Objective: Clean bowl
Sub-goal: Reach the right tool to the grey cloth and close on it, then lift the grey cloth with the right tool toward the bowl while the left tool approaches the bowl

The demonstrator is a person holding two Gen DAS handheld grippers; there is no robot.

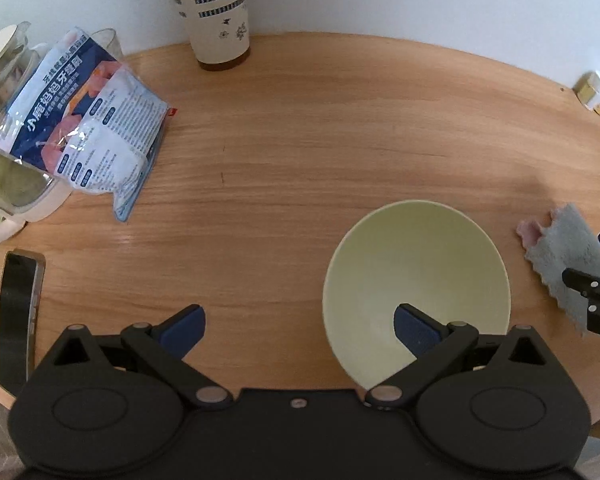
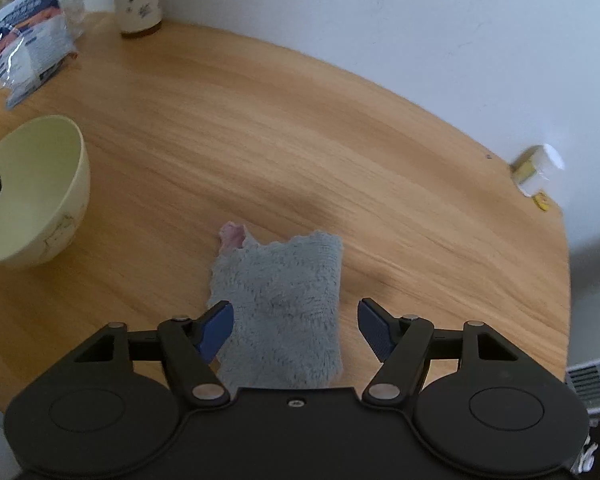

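A pale green bowl (image 1: 416, 276) stands upright on the wooden table (image 1: 300, 140). My left gripper (image 1: 300, 330) is open, its right finger over the bowl's inside and its left finger outside over the table. The bowl also shows at the left of the right wrist view (image 2: 40, 184). A grey fluffy cloth (image 2: 284, 304) with a pink corner lies flat on the table. My right gripper (image 2: 296, 326) is open, with its jaws either side of the cloth's near end. The cloth also shows at the right edge of the left wrist view (image 1: 568, 256).
A blue and white packet (image 1: 92, 120) leans against a glass kettle (image 1: 8, 152) at the left. A tall patterned paper cup (image 1: 216, 12) stands by the wall. A small white-capped bottle (image 2: 536, 168) lies at the right edge. A dark phone (image 1: 16, 312) rests at the left edge.
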